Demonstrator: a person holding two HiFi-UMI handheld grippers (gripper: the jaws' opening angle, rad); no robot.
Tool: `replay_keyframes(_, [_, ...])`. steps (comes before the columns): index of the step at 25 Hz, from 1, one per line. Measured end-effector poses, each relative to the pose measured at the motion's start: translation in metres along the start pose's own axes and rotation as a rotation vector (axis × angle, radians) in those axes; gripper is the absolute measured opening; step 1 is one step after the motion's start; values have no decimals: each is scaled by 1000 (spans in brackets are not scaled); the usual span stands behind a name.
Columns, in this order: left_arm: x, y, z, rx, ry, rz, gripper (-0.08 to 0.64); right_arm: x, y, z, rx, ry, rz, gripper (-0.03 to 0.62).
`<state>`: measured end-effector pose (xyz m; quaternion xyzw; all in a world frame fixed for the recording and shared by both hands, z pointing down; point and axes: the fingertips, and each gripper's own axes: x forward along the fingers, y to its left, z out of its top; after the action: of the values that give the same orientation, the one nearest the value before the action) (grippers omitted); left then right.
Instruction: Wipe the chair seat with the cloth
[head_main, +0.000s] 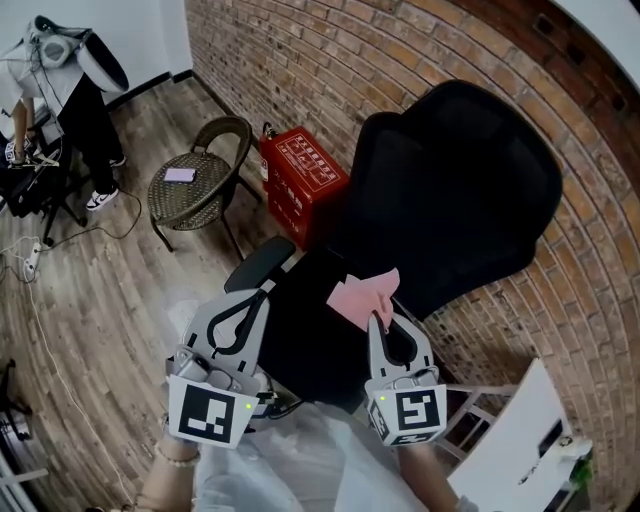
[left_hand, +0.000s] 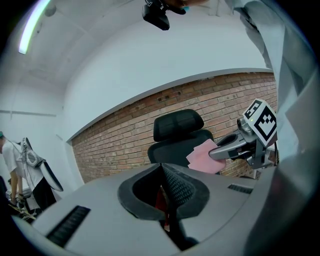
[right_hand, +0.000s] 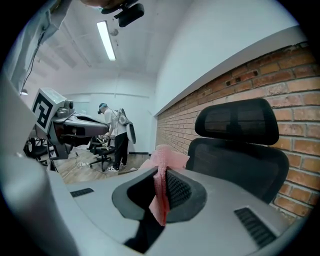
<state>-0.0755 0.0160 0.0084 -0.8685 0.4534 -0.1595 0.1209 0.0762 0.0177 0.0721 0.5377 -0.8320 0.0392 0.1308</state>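
The black office chair stands against the brick wall, its seat just beyond my two grippers. A pink cloth hangs over the seat's right part, pinched in my right gripper. The right gripper view shows the cloth clamped between the shut jaws, with the chair's backrest behind. My left gripper hovers above the seat's left edge near the armrest, jaws shut with nothing between them. From the left gripper view, the right gripper and cloth show in front of the chair.
A red box stands against the brick wall left of the chair. A brown wicker chair with a small pink item stands farther left. A person stands at the far left by dark gear. A white board leans at lower right.
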Motion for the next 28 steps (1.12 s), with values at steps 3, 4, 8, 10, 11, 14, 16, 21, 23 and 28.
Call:
replay_keyframes(3, [0, 2, -2, -6, 4, 8, 18, 2, 1, 0, 4, 3, 5, 55])
replay_keyframes(4, [1, 3, -2, -5, 4, 9, 18, 3, 1, 0, 6, 4, 4, 55])
replay_keyframes(8, [0, 3, -5, -8, 10, 10, 18, 4, 1, -2, 9, 6, 6, 55])
replay_keyframes(10, [0, 4, -6, -7, 11, 11, 18, 5, 2, -2, 7, 10, 7, 55])
replay_keyframes(11, [0, 4, -6, -6, 13, 11, 18, 5, 2, -2, 3, 12, 10, 55])
replay_keyframes(14, [0, 4, -5, -5, 14, 10, 18, 6, 4, -1, -10, 16, 13, 55])
replay_keyframes(16, [1, 4, -5, -6, 16, 10, 18, 7, 5, -1, -19, 18, 17, 55])
replay_keyframes(21, [4, 1, -6, -7, 18, 7, 18, 9, 5, -2, -16, 21, 26, 55])
replay_keyframes(23, [5, 1, -7, -9, 20, 6, 18, 10, 5, -3, -10, 20, 25, 55])
replay_keyframes(28, [6, 0, -10, -11, 21, 0, 18, 9, 8, -5, -8, 29, 29, 55])
